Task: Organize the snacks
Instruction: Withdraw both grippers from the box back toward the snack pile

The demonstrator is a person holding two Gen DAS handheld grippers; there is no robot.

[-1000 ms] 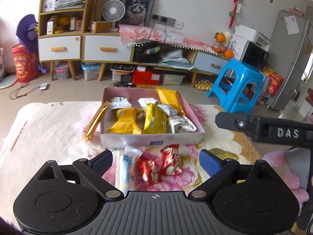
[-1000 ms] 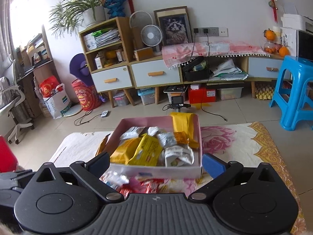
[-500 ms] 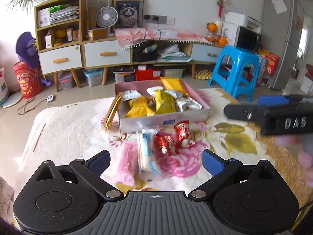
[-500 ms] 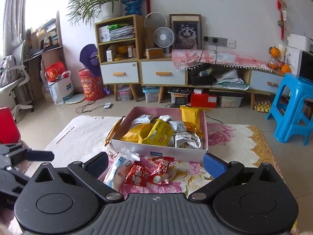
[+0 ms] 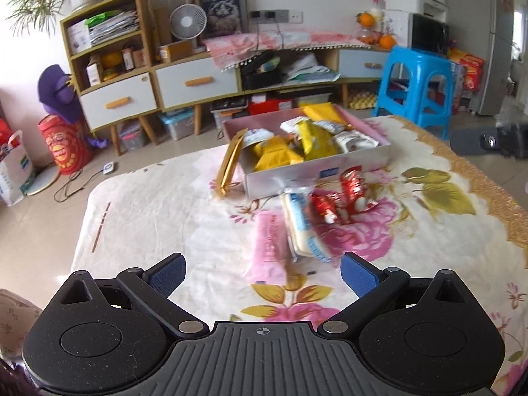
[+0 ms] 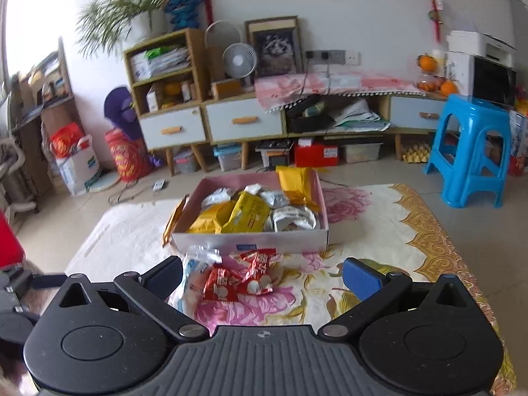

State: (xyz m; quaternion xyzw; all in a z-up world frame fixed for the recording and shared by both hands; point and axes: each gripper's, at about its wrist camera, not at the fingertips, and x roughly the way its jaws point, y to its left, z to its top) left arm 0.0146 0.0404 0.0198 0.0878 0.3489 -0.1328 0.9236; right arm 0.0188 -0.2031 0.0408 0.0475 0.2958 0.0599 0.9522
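Pink wafer pack [image 5: 269, 246] lies leftmost on the floral cloth [image 5: 148, 217], then white pack [image 5: 302, 226], red packets [image 6: 239, 277], all before the box [image 6: 250, 242]; left gripper [image 5: 262, 272] and right gripper [image 6: 262, 272] gape empty; I'd pinch one pack across its width.

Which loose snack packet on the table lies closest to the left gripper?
The pale pink packet, nearest the left gripper; the white-and-blue and red packets sit farther off.

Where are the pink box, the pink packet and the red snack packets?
pink box [image 6: 280, 243]: right wrist view, on its white front wall.
pink packet [image 5: 270, 247]: left wrist view, middle of the wrapper, lying on the cloth.
red snack packets [image 6: 239, 277]: right wrist view, where the two wrappers meet.
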